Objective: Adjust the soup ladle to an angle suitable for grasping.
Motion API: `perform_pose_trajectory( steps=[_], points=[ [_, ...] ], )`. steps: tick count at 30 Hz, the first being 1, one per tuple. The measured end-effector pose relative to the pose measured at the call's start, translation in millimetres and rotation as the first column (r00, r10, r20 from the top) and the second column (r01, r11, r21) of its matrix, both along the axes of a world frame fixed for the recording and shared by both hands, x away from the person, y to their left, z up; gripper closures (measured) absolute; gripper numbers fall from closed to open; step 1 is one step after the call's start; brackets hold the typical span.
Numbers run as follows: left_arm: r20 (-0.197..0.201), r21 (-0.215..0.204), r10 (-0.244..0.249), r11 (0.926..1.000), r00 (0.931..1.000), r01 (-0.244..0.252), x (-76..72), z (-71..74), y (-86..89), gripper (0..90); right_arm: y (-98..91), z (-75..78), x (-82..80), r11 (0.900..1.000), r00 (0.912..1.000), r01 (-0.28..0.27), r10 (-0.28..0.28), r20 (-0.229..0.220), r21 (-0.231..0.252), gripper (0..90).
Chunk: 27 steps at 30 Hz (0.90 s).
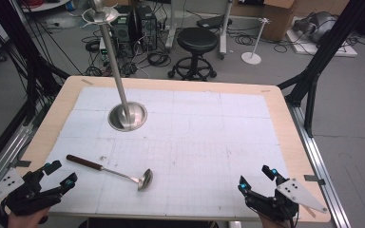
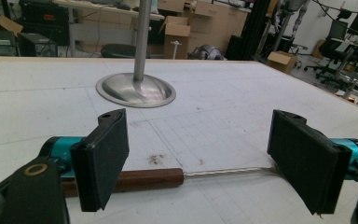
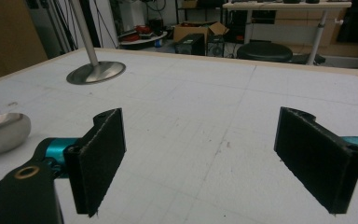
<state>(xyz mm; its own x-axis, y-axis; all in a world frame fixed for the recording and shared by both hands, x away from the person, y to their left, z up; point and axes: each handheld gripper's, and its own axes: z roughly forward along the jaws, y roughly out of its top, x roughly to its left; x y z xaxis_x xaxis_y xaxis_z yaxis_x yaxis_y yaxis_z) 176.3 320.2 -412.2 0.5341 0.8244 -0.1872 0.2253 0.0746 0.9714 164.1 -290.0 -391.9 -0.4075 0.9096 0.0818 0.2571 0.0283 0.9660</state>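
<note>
Your left gripper [image 1: 56, 174] gapes just short of the ladle [image 1: 110, 171], lined up on its handle; your right gripper [image 1: 255, 179] waits open, empty.

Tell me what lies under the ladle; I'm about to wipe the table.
Under the ladle is the white gridded sheet. The patch directly beneath its bowl and handle is covered.

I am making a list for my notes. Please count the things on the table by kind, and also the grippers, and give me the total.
Ladle with a wooden handle: 1
Metal stand with a round base and a pole: 1
Grippers, both open and holding nothing: 2, the left gripper and the right gripper
Total: 4
</note>
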Motion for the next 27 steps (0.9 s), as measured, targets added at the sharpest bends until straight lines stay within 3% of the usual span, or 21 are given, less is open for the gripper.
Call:
perform_pose_trajectory(
  steps=[5,11,18,21,25,27],
  points=[
    [-0.009,0.005,0.031,0.9995,0.9995,-0.030,1.7,-1.3,0.6,21.3,-2.7,-1.8,0.4,0.9999,0.9999,0.004,-0.003,-0.013,0.010,15.1],
    [-0.023,0.010,0.020,0.9998,0.9995,-0.020,2.1,-2.1,-2.3,21.9,-3.1,-2.1,0.1,0.9999,0.9998,0.006,-0.006,-0.020,0.012,15.1],
    [-0.054,0.060,-0.063,0.9961,0.9966,0.066,3.1,-3.4,-14.9,27.5,0.7,0.7,-0.6,1.0000,1.0000,0.000,0.000,-0.008,-0.003,15.1],
    [-0.101,0.106,-0.111,0.9868,0.9886,0.122,7.1,-7.2,-26.2,39.8,2.3,-0.4,-1.0,1.0000,0.9999,0.000,0.000,-0.017,-0.008,15.1],
    [-0.175,0.154,-0.131,0.9754,0.9758,0.158,12.6,-12.9,-41.2,59.9,1.7,-1.7,1.0,0.9999,0.9998,-0.003,0.003,-0.022,-0.010,15.1],
    [-0.203,0.193,-0.157,0.9614,0.9665,0.196,15.4,-16.7,-51.3,70.0,1.9,-2.1,0.9,1.0000,0.9997,-0.003,0.003,-0.026,-0.007,15.1]
  ],
)
